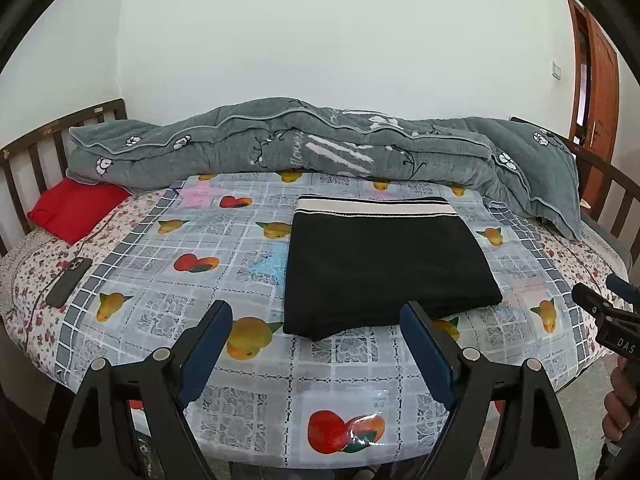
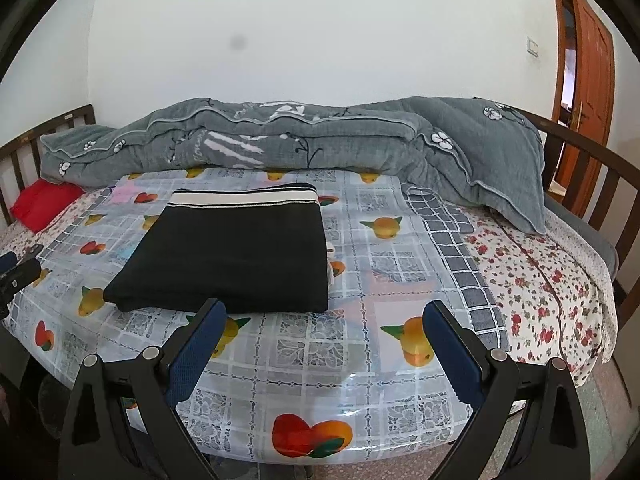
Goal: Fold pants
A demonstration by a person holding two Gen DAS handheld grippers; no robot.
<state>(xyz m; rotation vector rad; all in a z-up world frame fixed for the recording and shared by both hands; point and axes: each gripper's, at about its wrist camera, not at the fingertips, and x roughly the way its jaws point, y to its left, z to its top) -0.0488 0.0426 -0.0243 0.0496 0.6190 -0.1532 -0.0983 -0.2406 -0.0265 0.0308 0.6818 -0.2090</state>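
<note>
Black pants (image 1: 384,264) with a white-striped waistband lie folded into a flat rectangle on the fruit-print plastic sheet (image 1: 248,264) that covers the bed. In the right wrist view the same pants (image 2: 236,256) sit left of centre. My left gripper (image 1: 318,316) hovers open in front of the pants' near edge, nothing between its blue pads. My right gripper (image 2: 322,316) is open too, near the pants' front right corner, holding nothing. The right gripper's tip (image 1: 600,308) shows at the right edge of the left wrist view.
A rumpled grey quilt (image 1: 304,144) runs along the back of the bed against the wall. A red pillow (image 1: 74,208) and a dark phone (image 1: 68,282) lie at the left. Wooden rails (image 2: 592,176) bound both ends. A brown door (image 2: 588,64) stands at the right.
</note>
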